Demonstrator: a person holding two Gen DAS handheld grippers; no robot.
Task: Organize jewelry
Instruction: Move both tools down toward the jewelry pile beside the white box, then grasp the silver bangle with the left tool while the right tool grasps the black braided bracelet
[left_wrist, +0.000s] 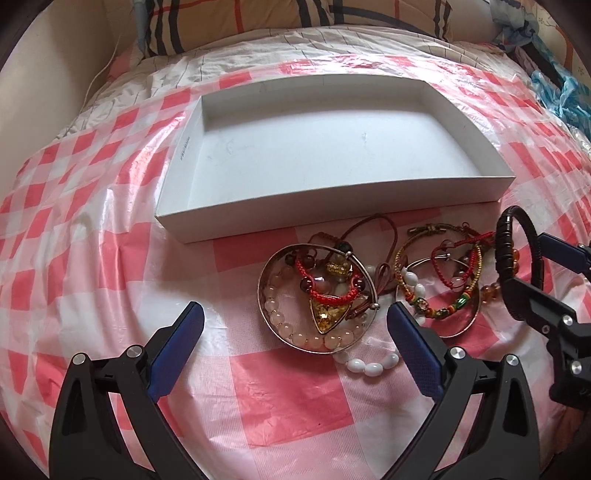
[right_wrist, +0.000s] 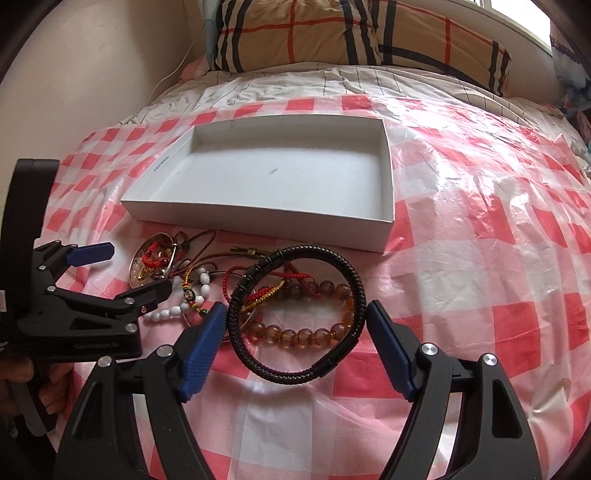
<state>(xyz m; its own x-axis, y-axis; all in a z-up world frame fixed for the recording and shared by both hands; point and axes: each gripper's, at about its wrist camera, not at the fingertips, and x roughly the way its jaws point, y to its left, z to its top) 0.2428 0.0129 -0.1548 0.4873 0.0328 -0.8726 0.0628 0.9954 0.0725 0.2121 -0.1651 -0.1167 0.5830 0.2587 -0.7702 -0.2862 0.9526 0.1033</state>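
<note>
A white shallow box (left_wrist: 332, 210) (right_wrist: 258, 218) lies empty on the checked plastic sheet. In front of it is a tangled jewelry pile: a silver bangle (left_wrist: 260, 291), an amber pendant (left_wrist: 327, 314), a white bead bracelet (left_wrist: 369, 365), red cord bracelets (left_wrist: 332, 297) and an amber bead bracelet (right_wrist: 306, 336). My right gripper (right_wrist: 295, 314) (left_wrist: 524, 262) is shut on a black braided bracelet (right_wrist: 258, 365) (left_wrist: 504, 251), one pad pressing on each side of the ring. My left gripper (left_wrist: 295, 325) (right_wrist: 136, 269) hangs wide open over the bangle, holding nothing.
The red-and-white checked plastic sheet (right_wrist: 480, 258) covers a bed. Plaid pillows (right_wrist: 295, 33) lie at the far end and a cream wall (right_wrist: 92, 74) runs along the left. A person's hand (right_wrist: 48, 387) grips the left gripper's handle. Blue fabric (left_wrist: 569, 92) sits at the far right.
</note>
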